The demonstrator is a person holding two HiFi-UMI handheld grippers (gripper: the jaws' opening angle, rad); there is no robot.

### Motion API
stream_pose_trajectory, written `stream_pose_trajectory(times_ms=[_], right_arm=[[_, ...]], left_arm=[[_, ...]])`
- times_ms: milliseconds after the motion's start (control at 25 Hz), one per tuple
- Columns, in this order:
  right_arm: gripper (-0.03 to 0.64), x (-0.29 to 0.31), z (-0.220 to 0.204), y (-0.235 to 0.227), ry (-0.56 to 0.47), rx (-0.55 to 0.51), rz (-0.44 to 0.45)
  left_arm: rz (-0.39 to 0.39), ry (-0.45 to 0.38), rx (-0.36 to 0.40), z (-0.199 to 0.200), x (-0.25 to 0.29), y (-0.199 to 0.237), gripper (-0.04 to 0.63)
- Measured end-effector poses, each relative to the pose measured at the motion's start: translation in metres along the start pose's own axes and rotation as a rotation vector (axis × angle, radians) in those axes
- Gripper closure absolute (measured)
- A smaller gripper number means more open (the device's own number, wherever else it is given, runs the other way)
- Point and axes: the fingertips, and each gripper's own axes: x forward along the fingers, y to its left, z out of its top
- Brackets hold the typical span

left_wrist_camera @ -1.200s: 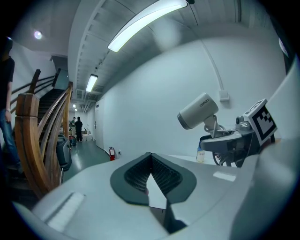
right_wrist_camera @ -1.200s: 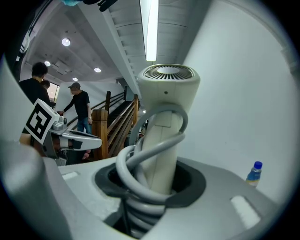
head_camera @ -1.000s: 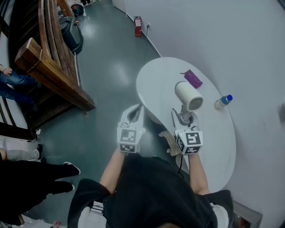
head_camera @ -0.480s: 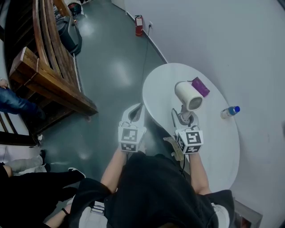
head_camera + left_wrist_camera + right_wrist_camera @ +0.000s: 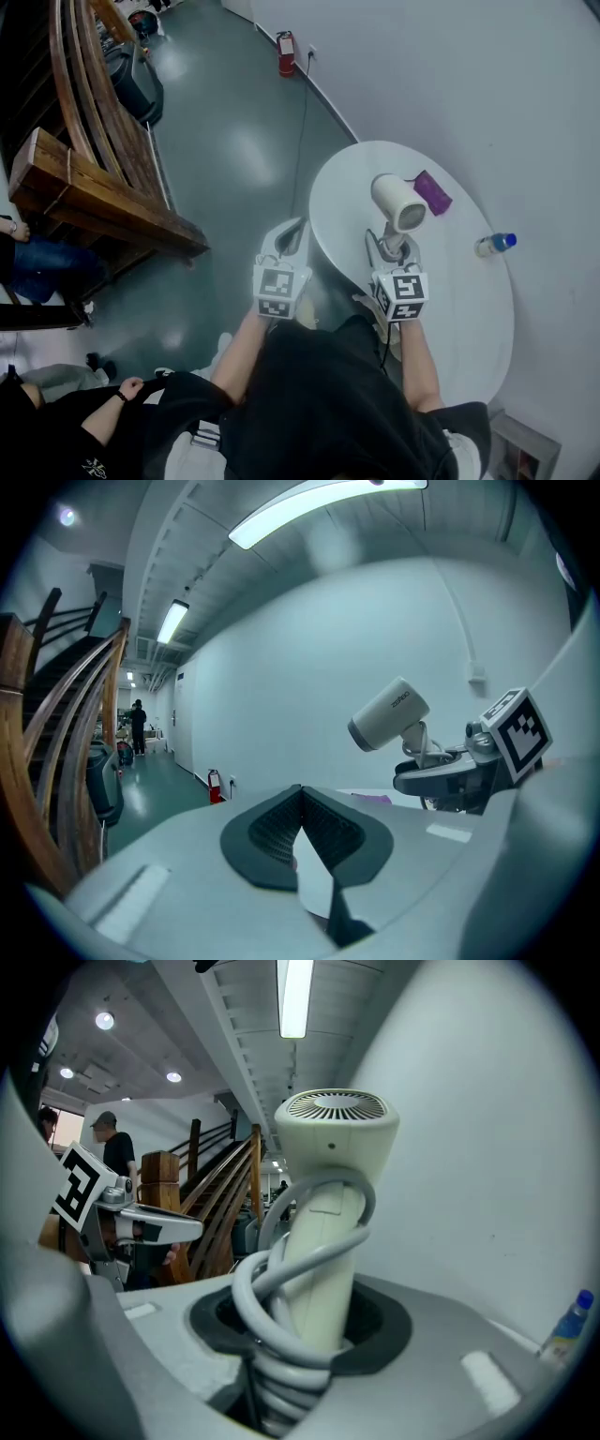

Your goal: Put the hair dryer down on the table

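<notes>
Over the round white table, the right gripper clamps the hair dryer by its cord-wrapped handle, whose foot is hidden between the jaws. Beside the table, the left gripper has its jaws together, empty.

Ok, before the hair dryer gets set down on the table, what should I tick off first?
1. Right gripper jaws clamped on the hair dryer handle: ok.
2. Cord wound round the handle: ok.
3. Bare table near the dryer for landing: ok.
4. Bottle well aside: ok.
5. Gap to the purple pouch beyond the dryer's head: cannot tell.
6. Left gripper empty, jaws together, off the table's edge: ok.
</notes>
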Motion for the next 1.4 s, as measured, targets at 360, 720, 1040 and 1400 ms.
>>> stream_pose_trajectory(times_ms=[360, 720, 1040, 1400], right_arm=[[0.43, 0.036, -0.025, -0.009, 0.075, 0.006, -0.011], [0.43, 0.069, -0.05, -0.032, 0.144, -0.017, 0.055], [0.43, 0.1, -0.079, -0.052, 0.201, -0.004, 0.112], [0.431, 0.132, -0.106, -0.064, 0.266, -0.004, 0.158]], left_arm=[[-0.049, 0.042, -0.009, -0.015, 0.035, 0.008, 0.589], [-0.016, 0.092, -0.051, -0.04, 0.069, 0.004, 0.589], [0.017, 0.137, -0.082, -0.066, 0.1, 0.002, 0.589], [0.058, 0.193, -0.118, -0.092, 0.127, 0.015, 0.589]])
